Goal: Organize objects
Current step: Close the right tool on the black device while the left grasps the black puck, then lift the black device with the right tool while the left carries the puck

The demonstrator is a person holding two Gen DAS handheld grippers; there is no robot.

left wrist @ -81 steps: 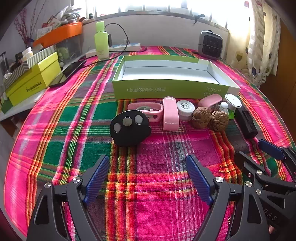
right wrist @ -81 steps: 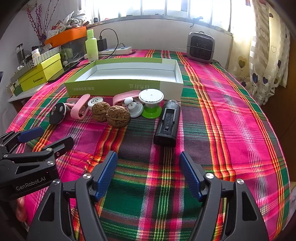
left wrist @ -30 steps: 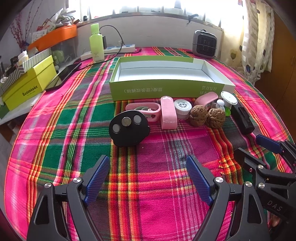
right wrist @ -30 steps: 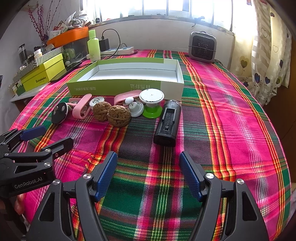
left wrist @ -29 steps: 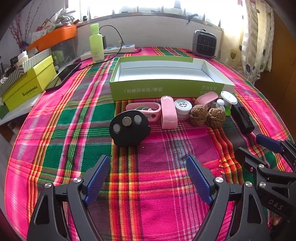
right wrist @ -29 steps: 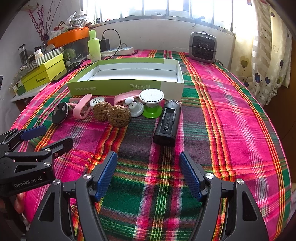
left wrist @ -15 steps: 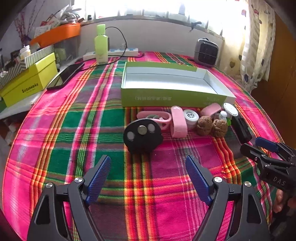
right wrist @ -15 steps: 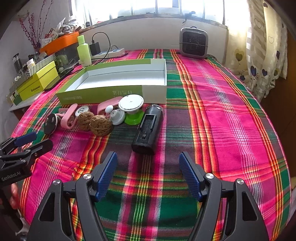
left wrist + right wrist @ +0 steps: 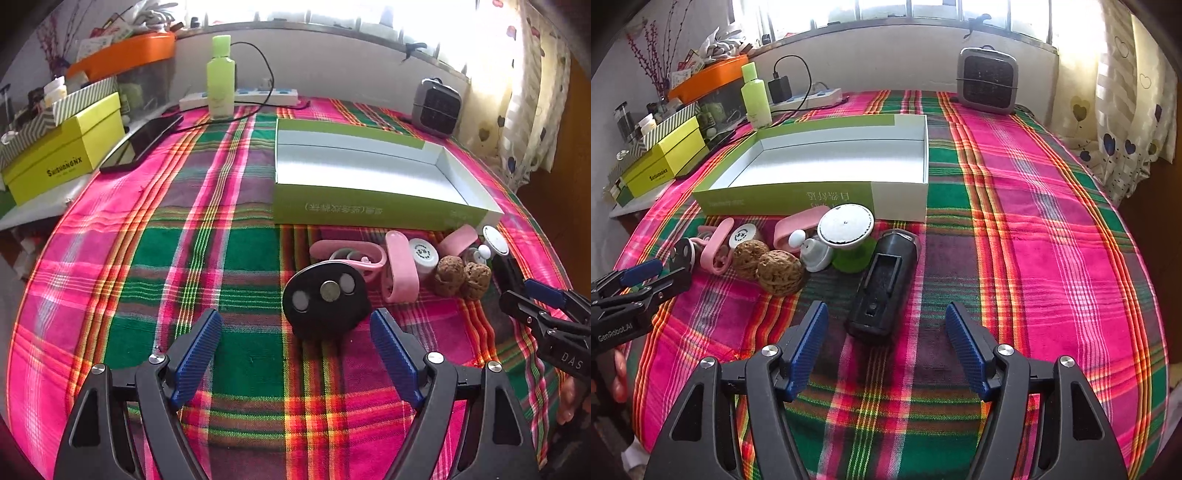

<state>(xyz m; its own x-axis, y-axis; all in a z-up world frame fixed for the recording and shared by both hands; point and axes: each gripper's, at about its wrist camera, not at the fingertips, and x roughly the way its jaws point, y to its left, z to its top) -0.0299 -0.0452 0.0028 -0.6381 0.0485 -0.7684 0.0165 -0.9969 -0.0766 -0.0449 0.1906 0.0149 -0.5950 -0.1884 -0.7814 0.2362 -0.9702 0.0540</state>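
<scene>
1. Left wrist view: the left gripper (image 9: 295, 338) has its jaws spread wide and holds nothing. The black oval device (image 9: 325, 299) lies on the plaid cloth (image 9: 184, 258) just ahead of them, nearer the right fingertip.
2. Behind it a row of small things lies along the front wall of the green box (image 9: 373, 212): a pink case (image 9: 400, 271), a white round jar (image 9: 423, 253) and two walnuts (image 9: 461, 275).
3. Right wrist view: the right gripper (image 9: 886, 336) has jaws that have just been closing a little, yet they stand wide apart and grip nothing. The near end of the black flashlight (image 9: 884, 284) lies between the fingertips, untouched.
4. The box is open and empty on the worktop.
</scene>
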